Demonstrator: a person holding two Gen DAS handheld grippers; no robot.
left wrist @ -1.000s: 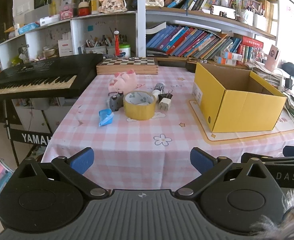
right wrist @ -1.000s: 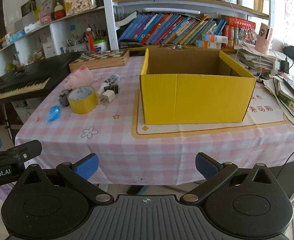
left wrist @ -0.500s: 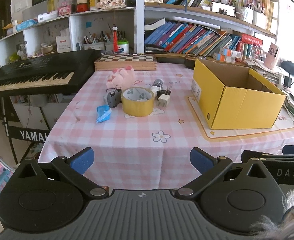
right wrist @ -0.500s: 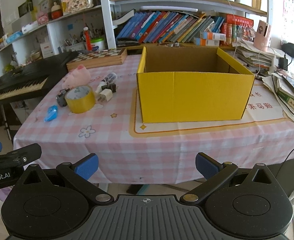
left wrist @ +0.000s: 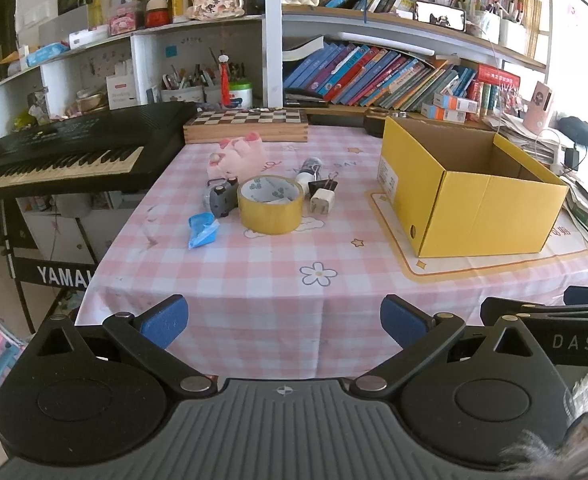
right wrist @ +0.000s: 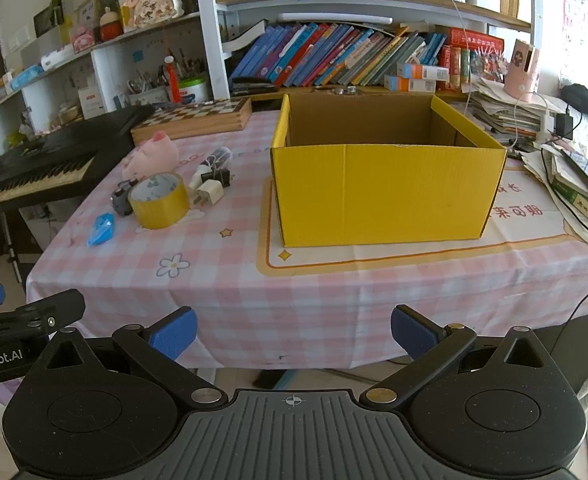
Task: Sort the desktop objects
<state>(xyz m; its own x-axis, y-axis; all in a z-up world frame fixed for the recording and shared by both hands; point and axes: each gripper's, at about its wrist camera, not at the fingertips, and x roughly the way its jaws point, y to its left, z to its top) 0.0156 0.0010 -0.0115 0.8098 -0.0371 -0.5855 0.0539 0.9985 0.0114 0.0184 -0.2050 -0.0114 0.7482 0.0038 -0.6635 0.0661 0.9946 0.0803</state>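
Tape roll [left wrist: 270, 204] lying flat left of centre on checked tablecloth [left wrist: 333, 248], ringed by white plug [left wrist: 322, 202], grey toy car [left wrist: 222, 197], blue packet [left wrist: 202, 230], pink plush [left wrist: 238, 156], yellow box [right wrist: 385, 184] set open-topped to the right, left gripper [left wrist: 284, 318] and right gripper [right wrist: 292, 330] held wide open, nothing gripped, short of the table edge.

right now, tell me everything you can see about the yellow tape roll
The yellow tape roll is a wide ring of glossy yellow tape lying flat on the pink checked tablecloth, hole facing up. Its inner core looks white with small grey-green printed marks. It sits left of the yellow box, in a cluster: a grey toy car presses against its left side and a white charger plug sits close on its right. Nothing grips it.
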